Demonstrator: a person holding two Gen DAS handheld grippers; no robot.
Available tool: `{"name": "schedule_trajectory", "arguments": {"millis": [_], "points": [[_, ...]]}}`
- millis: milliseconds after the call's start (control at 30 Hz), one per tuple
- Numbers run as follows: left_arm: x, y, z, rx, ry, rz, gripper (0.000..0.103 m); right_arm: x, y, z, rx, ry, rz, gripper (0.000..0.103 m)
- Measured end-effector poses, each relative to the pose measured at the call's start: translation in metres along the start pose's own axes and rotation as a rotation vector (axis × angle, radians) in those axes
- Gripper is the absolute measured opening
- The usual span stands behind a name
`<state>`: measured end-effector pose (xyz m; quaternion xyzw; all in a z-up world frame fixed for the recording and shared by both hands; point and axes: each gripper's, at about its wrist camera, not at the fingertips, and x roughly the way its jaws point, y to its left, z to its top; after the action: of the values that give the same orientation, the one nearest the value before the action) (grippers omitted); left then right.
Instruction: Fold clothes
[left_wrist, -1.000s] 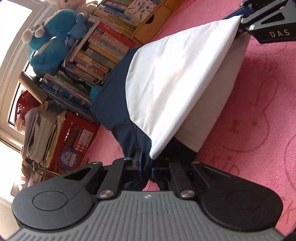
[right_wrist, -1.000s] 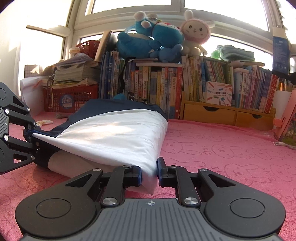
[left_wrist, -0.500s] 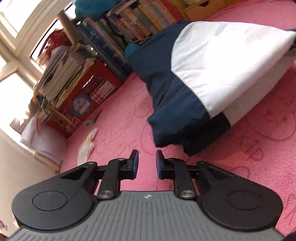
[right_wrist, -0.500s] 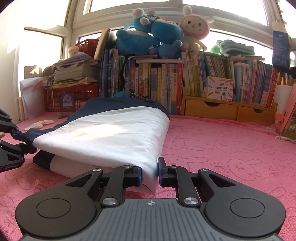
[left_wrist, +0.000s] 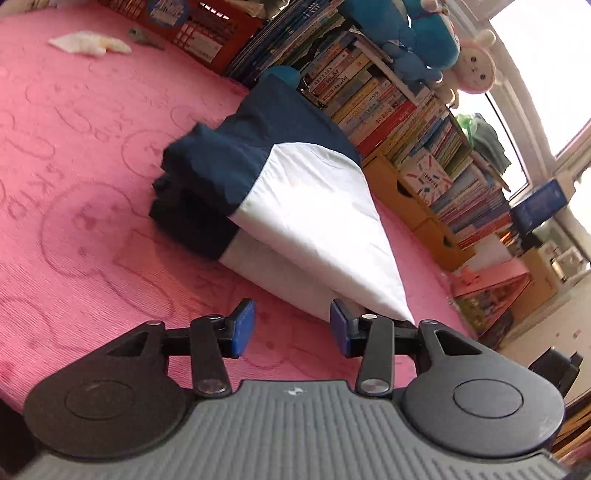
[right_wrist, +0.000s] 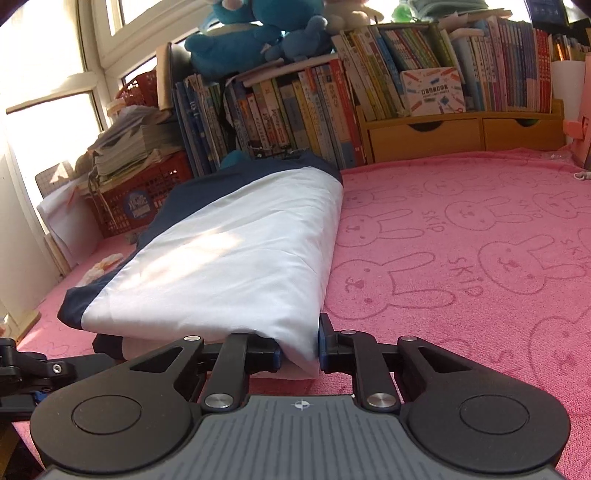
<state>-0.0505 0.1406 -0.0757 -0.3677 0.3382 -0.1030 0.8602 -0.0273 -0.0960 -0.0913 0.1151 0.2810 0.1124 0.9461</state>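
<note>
Pinching one corner of the single folded garment (right_wrist: 236, 266), my right gripper (right_wrist: 299, 347) has its jaws pressed on the white fabric. One navy-and-white bundle, lying on the pink rabbit-print blanket (right_wrist: 480, 258) before the bookshelf (right_wrist: 369, 92). My left gripper (left_wrist: 291, 326) has just been opening; jaws spread, nothing between them. Two blue plush toys (right_wrist: 255, 37) above.

One folded garment (right_wrist: 229, 266); two grippers (left_wrist: 291, 326); three plush toys (left_wrist: 424, 40).
</note>
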Motion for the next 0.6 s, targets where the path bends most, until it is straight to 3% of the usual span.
{"name": "schedule_trajectory", "arguments": {"millis": [167,267,367,600], "points": [[0.034,-0.001,0.001,-0.127,-0.017,-0.032,0.048,-0.006,0.002,0.01,-0.013,-0.021,0.009,0.019],[0.045,0.001,-0.002,-0.166,-0.042,0.004,0.038,-0.008,0.003,0.013,-0.03,-0.033,0.003,0.019],[0.039,0.009,0.005,-0.186,-0.107,0.065,0.017,-0.009,0.006,0.012,-0.063,-0.046,-0.014,0.019],[-0.005,0.055,0.033,-0.225,-0.309,0.268,0.012,-0.012,0.012,0.006,-0.14,-0.085,-0.06,0.018]]}}
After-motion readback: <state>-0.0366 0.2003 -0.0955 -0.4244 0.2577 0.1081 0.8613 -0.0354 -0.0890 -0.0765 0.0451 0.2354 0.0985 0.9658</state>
